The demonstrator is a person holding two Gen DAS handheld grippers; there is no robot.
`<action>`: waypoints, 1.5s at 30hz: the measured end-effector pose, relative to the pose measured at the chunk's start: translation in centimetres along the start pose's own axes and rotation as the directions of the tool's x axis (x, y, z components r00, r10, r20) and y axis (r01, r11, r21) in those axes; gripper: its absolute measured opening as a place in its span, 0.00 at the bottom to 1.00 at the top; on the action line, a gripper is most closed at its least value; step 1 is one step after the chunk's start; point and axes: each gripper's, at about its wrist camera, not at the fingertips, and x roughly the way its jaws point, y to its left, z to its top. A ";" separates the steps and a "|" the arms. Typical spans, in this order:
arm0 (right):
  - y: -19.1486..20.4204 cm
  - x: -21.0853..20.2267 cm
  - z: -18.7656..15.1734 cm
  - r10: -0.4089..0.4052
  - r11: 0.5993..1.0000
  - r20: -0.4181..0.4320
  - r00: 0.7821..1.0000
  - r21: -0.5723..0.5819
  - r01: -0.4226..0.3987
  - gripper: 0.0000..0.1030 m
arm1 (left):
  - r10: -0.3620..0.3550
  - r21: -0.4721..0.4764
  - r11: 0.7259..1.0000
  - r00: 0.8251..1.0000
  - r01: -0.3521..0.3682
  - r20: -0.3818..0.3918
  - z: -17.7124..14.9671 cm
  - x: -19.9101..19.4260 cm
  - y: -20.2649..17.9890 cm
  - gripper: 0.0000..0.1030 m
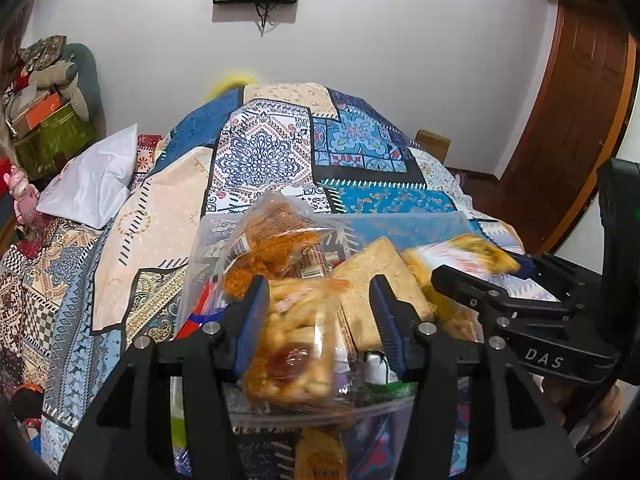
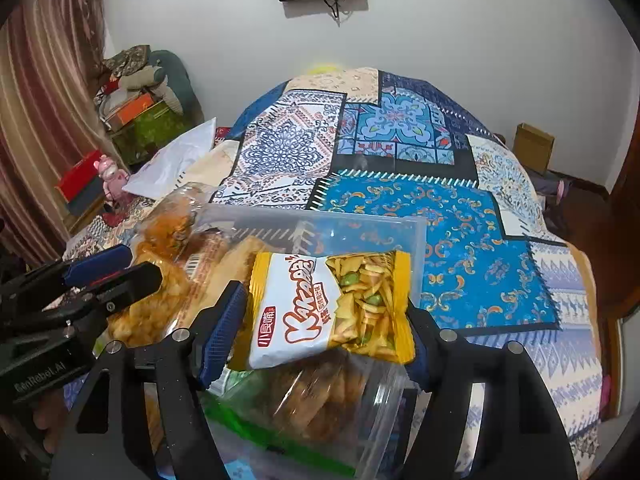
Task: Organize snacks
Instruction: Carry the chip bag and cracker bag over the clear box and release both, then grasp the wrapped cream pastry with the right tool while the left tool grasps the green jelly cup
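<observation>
A clear plastic bin [image 2: 352,226] full of snack packets stands on the patterned bedspread; it also shows in the left wrist view [image 1: 400,220]. My right gripper [image 2: 326,320] is shut on a yellow-and-white chip packet [image 2: 332,308] and holds it over the bin. My left gripper [image 1: 320,308] is open, its jaws either side of a blurred clear packet of jam biscuits [image 1: 292,352] that hangs between them over the bin. The right gripper [image 1: 480,276] shows with the chip packet [image 1: 476,254] in the left wrist view. The left gripper [image 2: 108,272] shows at the left of the right wrist view.
An orange snack bag [image 1: 276,240] and a beige cracker pack [image 1: 380,276] lie in the bin. A white pillow [image 1: 92,180] lies at the bed's left. Boxes and clutter [image 2: 132,116] stack at the far left. A wooden door [image 1: 580,100] stands at the right.
</observation>
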 end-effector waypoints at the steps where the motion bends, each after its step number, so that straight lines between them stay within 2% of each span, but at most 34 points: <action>1: 0.3 -0.6 -0.1 -0.007 1.000 0.008 1.000 -0.009 0.007 0.65 | 0.000 0.004 1.000 1.000 0.000 0.006 0.0 -0.6 -0.1 0.50; 3: 0.5 -1.4 -0.2 -0.009 1.000 0.017 1.000 -0.013 0.009 0.66 | -0.005 0.011 1.000 1.000 0.005 0.017 -0.1 -1.5 -0.1 0.52; 5: 0.7 -2.2 -0.3 0.004 1.000 0.029 1.000 -0.010 -0.004 0.66 | 0.000 0.017 1.000 0.999 -0.001 0.036 -0.2 -2.9 -0.1 0.62; 10: 1.6 -4.7 -0.7 0.024 1.000 0.058 0.998 -0.021 -0.022 0.66 | 0.035 0.035 0.999 0.998 -0.037 0.059 -0.8 -5.8 0.7 0.68; 18: 4.7 -6.8 -2.4 0.069 0.996 0.055 0.996 -0.053 -0.066 0.73 | 0.135 0.037 0.990 0.991 -0.134 -0.017 -3.6 -7.3 4.1 0.71; 22: 6.1 -6.0 -3.6 0.103 0.993 0.012 0.995 -0.057 -0.102 0.74 | 0.179 0.026 0.984 0.982 -0.177 -0.069 -5.4 -6.5 6.3 0.71; 26: 7.5 -4.4 -4.7 0.128 0.990 -0.043 0.991 -0.059 -0.130 0.74 | 0.185 -0.011 0.982 0.975 -0.188 -0.123 -7.1 -5.3 8.5 0.71; 34: 9.9 -0.5 -6.9 0.138 0.985 -0.156 0.978 -0.084 -0.152 0.74 | 0.134 -0.069 0.986 0.971 -0.150 -0.197 -8.9 -1.3 10.4 0.71; 45: 11.2 3.5 -8.4 0.159 0.983 -0.259 0.953 -0.053 -0.178 0.74 | 0.105 -0.074 0.989 0.969 -0.125 -0.223 -9.4 2.6 10.4 0.70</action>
